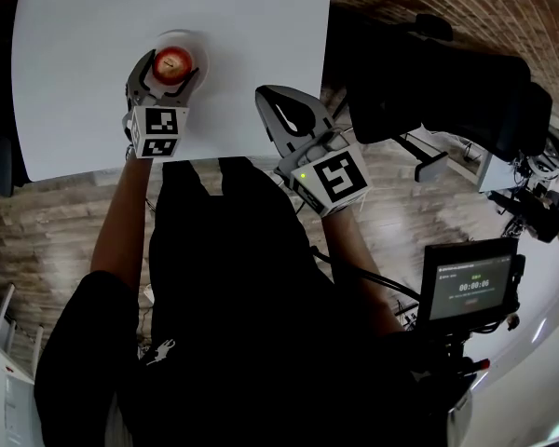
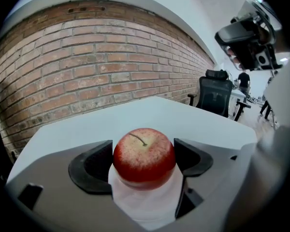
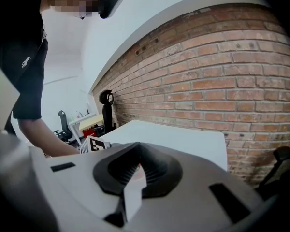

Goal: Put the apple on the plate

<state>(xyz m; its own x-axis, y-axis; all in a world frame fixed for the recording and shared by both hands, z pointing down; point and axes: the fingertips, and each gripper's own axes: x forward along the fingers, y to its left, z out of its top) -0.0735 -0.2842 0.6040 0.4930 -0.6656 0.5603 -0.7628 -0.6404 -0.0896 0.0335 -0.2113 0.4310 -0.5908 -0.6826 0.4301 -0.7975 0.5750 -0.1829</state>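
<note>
A red apple [image 1: 172, 63] sits between the jaws of my left gripper [image 1: 170, 74], directly over a small white plate [image 1: 198, 47] on the white table [image 1: 84, 54]. In the left gripper view the apple [image 2: 144, 153] fills the gap, both black pads [image 2: 94, 166] lie against its sides, and the plate [image 2: 146, 204] shows just beneath it. Whether the apple rests on the plate I cannot tell. My right gripper [image 1: 281, 110] hovers over the table's near right corner with its jaws together and nothing in them; in its own view the right gripper [image 3: 135, 170] has its tips meeting.
A black office chair [image 1: 447, 91] stands to the right of the table, past its edge. A screen on a stand [image 1: 470, 287] is at the lower right over wooden floor. A brick wall [image 2: 87, 71] runs behind the table's far side.
</note>
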